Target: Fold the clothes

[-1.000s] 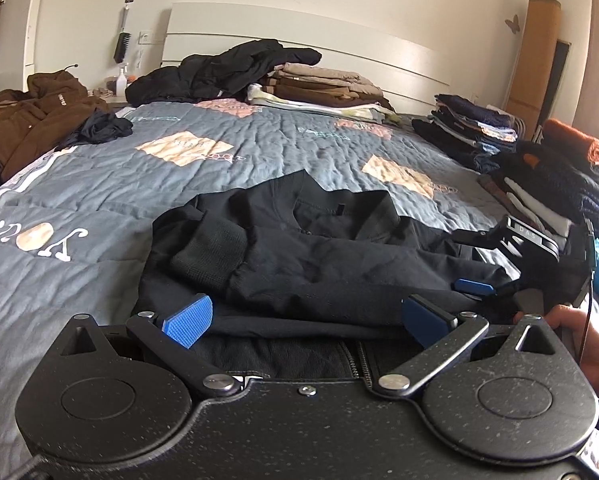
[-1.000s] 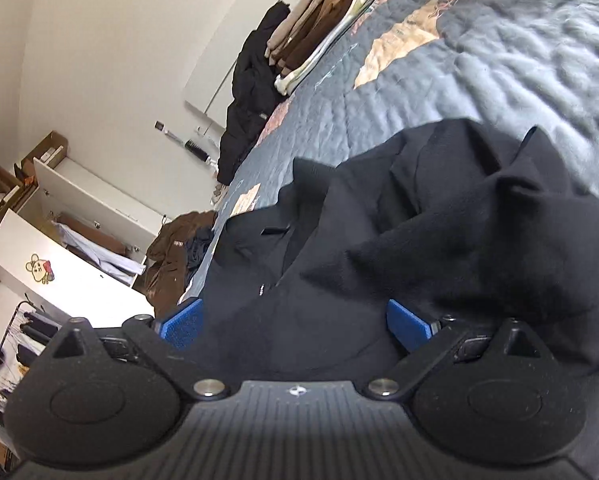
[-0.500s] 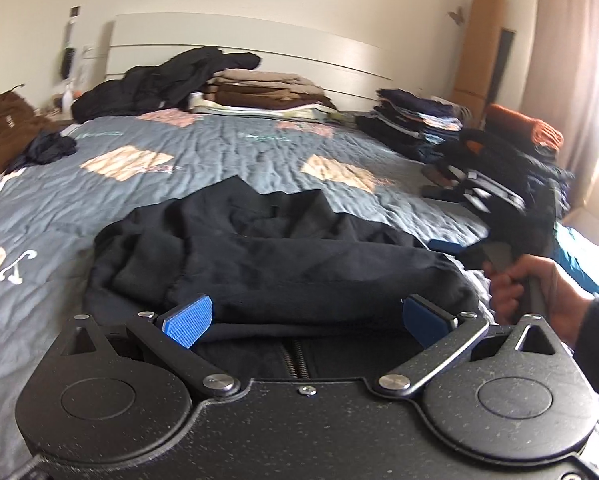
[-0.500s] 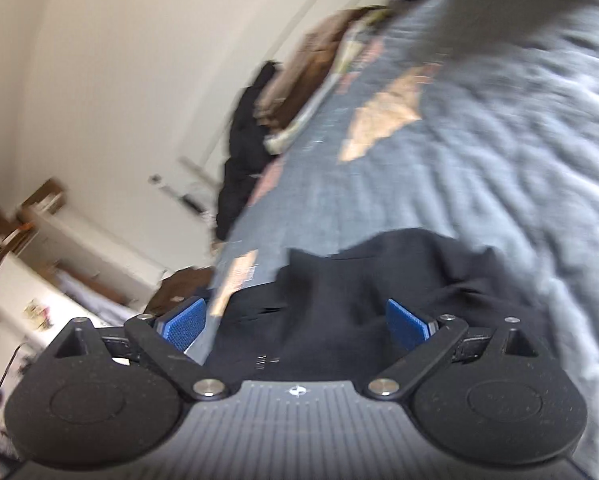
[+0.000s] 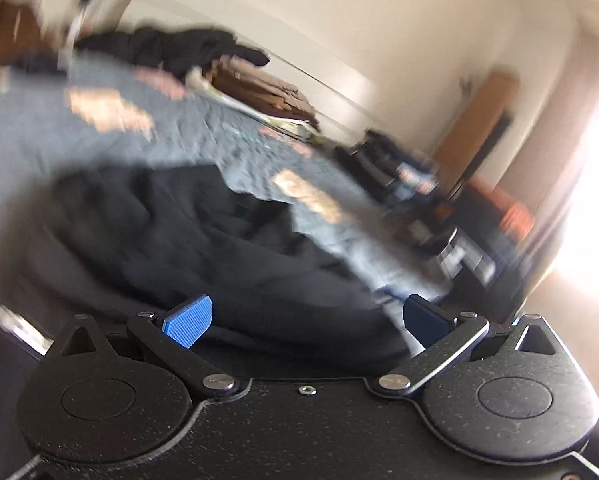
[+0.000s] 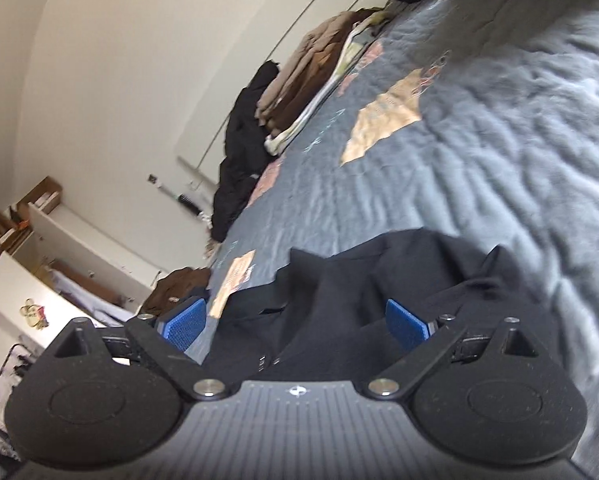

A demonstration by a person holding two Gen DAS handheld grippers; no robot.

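Black jacket [image 6: 339,304] lies crumpled on the grey quilt [image 6: 499,140] of the bed, directly in front of both hand-held grippers. The left hand-held gripper [image 5: 305,322] has its blue pads spread wide, with the dark cloth lying between and below them; this view is strongly blurred, so it cannot be told if the pads touch the cloth. The right hand-held gripper [image 6: 297,324] is also spread wide, above the jacket edge, and grips nothing.

Around the jacket, the quilt shows tan patches [image 6: 383,120] and many wrinkles. At the head of the bed a pile of folded brown and beige clothes [image 6: 303,76] rests on a pale cloth, and just beside it lies a heap of black clothing [image 6: 239,148]. More dark folded clothes [image 5: 403,172] stand along the bed's far side in the left view, too blurred for details.

A brown garment [image 6: 179,284] lies beyond the bed's edge. An open white wardrobe [image 6: 71,240] holds clothes on its shelf. The wall [image 6: 139,60] is plain cream.
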